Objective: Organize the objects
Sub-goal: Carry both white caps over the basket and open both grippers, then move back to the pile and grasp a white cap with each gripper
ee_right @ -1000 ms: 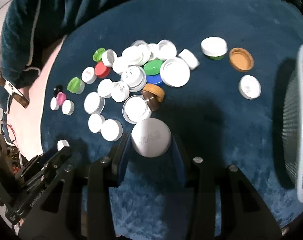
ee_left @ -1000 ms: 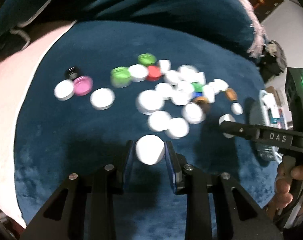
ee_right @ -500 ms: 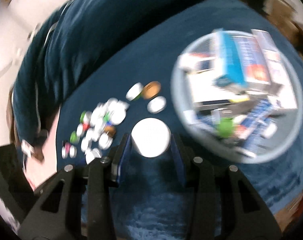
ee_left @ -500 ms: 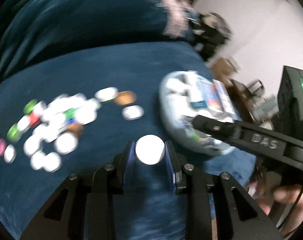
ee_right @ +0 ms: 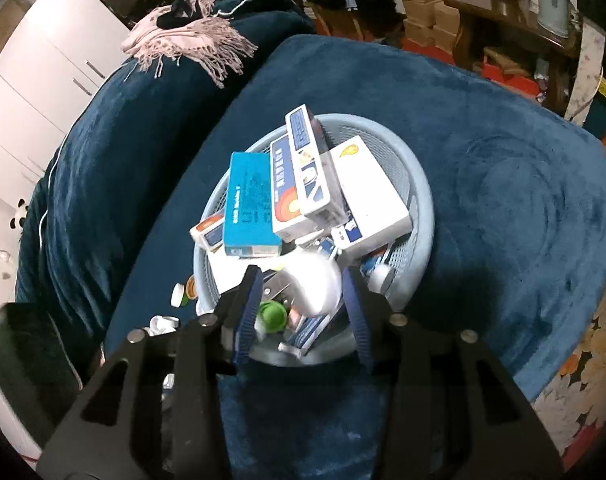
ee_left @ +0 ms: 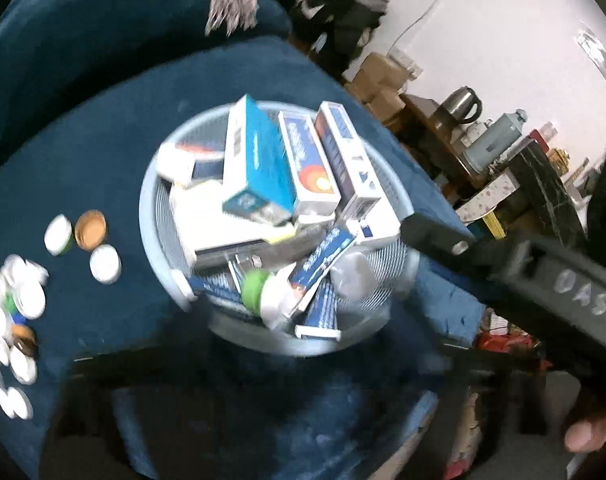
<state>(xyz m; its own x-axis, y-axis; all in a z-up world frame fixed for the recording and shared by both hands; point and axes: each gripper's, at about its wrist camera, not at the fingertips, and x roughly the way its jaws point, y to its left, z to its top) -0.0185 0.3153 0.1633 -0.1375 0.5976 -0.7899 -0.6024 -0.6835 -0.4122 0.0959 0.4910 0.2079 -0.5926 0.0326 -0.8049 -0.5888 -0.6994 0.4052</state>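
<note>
Right wrist view: right gripper [ee_right: 303,312] is hanging over a pale blue mesh basket [ee_right: 419,184] of cartons on a dark blue blanket [ee_right: 503,160], its jaws having just been parting around a blurred white cap [ee_right: 313,284] between them, contact unclear. Left wrist view: left gripper, too blurred to place, is standing wide apart after just opening, nothing between its jaws; loose caps [ee_left: 103,264] are lying left of the basket [ee_left: 151,216].

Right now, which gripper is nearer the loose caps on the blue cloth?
Left. The left gripper is at the basket's edge on the side of the loose caps; the right gripper is over the basket's opposite side, farther from them.
</note>
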